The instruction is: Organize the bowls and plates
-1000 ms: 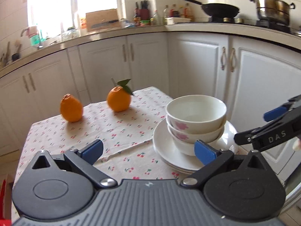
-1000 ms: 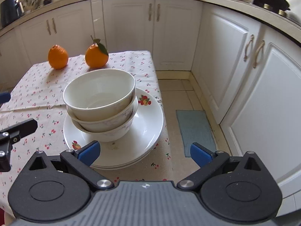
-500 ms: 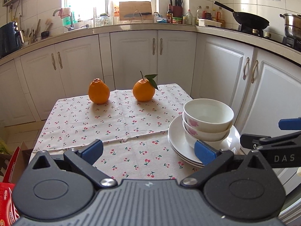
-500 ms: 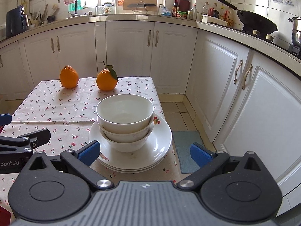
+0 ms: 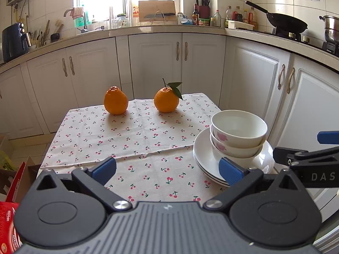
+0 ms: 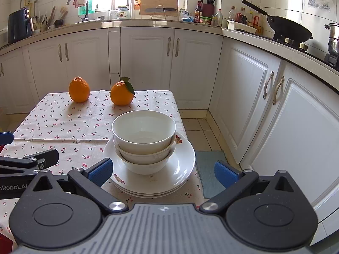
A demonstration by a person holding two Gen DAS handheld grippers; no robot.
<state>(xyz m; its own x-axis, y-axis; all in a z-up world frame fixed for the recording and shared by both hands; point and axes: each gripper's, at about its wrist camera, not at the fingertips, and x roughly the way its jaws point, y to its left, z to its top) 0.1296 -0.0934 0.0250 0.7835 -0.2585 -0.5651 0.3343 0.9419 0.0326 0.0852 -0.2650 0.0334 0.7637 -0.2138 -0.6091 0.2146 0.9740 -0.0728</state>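
1. Three bowls [image 6: 144, 135] nested upright on a stack of plates [image 6: 184, 165], at the table's [image 5: 127, 144] right edge, toward the near right corner.
2. Plate rims flush with that edge, perhaps slightly past it; cannot tell for sure.
3. Left gripper [image 5: 167, 169] released, blue pads wide apart, empty, hovering over the near edge of the cloth [image 5: 95, 131]; right pad [image 5: 229, 170] in front of the plate rim, contact unclear.
4. Right gripper [image 6: 163, 172] released too, pads spread either side of the stack, holding nothing; left pad [image 6: 99, 172] just beside the plate rim, other pad out over the floor.
5. Each gripper visible in the other's view, flanking the stack: right one [image 5: 307, 160] past the table's right edge, left one [image 6: 27, 165] over the near left of the cloth.
6. Two oranges [image 5: 116, 100] at the far edge, well apart from the dishes; the right one [image 5: 166, 99] with stem and leaf.
7. Nothing standing between the grippers and the stack; cherry-print cloth bare in the middle.
8. White cabinets [image 6: 254, 97] close beyond the right edge, a mat [image 6: 208, 169] on the floor below.
9. Wok [image 5: 286, 23] and steel pot [image 5: 331, 31] on the counter at right; knife block [image 5: 203, 10], bottles [image 5: 233, 14] and cutting board [image 5: 157, 10] at the back.
10. Red box [image 5: 8, 228] low at the left, beside the table.
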